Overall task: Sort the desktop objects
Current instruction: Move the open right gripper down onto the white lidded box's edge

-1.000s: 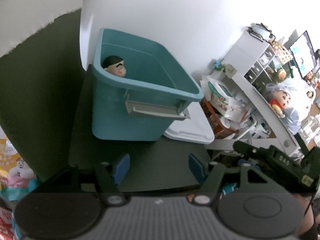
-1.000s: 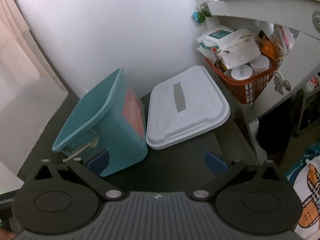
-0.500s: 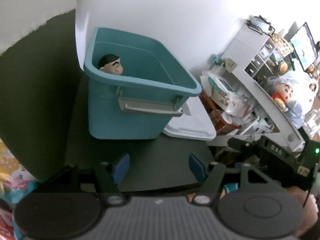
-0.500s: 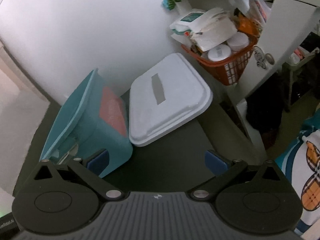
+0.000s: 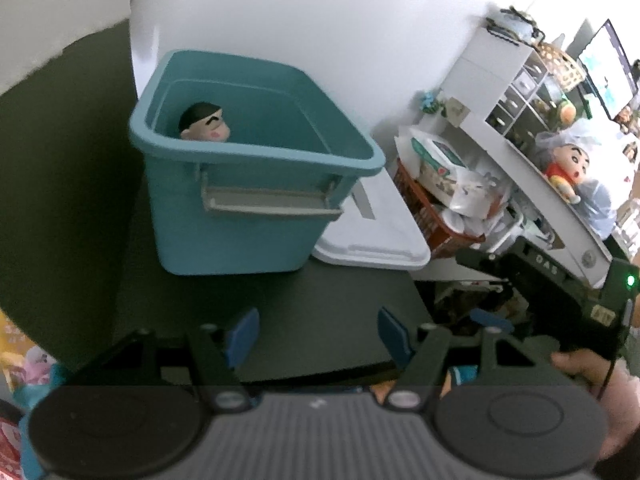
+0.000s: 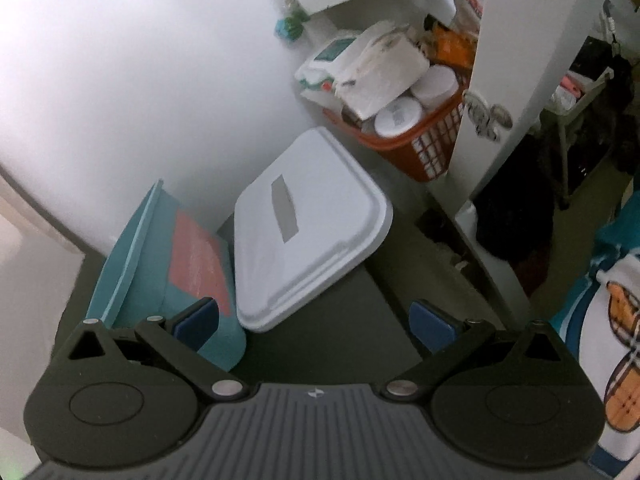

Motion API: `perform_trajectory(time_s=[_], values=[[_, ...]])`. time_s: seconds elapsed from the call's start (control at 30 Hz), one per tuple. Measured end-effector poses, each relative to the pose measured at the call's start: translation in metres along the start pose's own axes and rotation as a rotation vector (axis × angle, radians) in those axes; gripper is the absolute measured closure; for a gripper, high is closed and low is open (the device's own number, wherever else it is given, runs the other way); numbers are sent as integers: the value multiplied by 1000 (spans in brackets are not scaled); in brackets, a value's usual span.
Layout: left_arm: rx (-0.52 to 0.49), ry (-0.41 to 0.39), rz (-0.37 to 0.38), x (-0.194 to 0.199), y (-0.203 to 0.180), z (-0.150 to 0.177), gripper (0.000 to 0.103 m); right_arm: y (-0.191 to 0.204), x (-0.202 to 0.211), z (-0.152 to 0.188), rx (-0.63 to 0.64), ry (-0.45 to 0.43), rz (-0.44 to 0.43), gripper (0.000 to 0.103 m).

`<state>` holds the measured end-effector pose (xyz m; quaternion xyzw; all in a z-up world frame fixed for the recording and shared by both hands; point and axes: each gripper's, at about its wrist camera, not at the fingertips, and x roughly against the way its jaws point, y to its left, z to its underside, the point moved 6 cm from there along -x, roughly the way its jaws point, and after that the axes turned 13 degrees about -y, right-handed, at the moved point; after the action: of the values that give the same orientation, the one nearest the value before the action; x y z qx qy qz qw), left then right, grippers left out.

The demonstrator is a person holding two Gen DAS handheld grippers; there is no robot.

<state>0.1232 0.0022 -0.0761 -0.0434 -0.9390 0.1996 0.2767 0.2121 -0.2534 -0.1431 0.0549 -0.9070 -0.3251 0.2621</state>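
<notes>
Right, both tools in shot and nothing in either of them.
Left gripper (image 5: 318, 332): jaws parted, blue pads apart with only dark desk between them, gripping nothing, hanging above the near part of the desk.
Right gripper (image 6: 316, 320): jaws spread wide, empty, its left pad in front of the bin's near corner and its right pad over bare desk; from the left wrist view it shows as a black body at the right edge with a hand (image 5: 600, 376) around it.
Teal bin (image 5: 248, 200): standing upright on the dark desk (image 5: 320, 292) against the white wall, grey handle on the near side, open at the top; a reddish label shows on its side in the right wrist view.
Toy figure head (image 5: 202, 122): inside the bin at its near left corner, black hair and pink cheek just above the rim.
White lid (image 6: 308, 224): lying flat on the desk just beside the bin on its right, a grey strip across its top, off the bin.
Orange basket (image 6: 420, 148): beyond the lid, under the white shelf, stuffed with packets and round white tubs.
Plush doll (image 5: 566, 170): red shirt, sitting up on the shelf at the right.
</notes>
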Motion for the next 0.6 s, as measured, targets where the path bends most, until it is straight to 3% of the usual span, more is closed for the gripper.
perform_trajectory(time_s=[0.23, 0.6], values=[[-18, -1, 24, -20, -24, -3, 33, -12, -11, -19, -37, -10, 11, 0], [-9, -8, 30, -45, -31, -3, 33, -36, -27, -34, -65, -31, 61, 0]])
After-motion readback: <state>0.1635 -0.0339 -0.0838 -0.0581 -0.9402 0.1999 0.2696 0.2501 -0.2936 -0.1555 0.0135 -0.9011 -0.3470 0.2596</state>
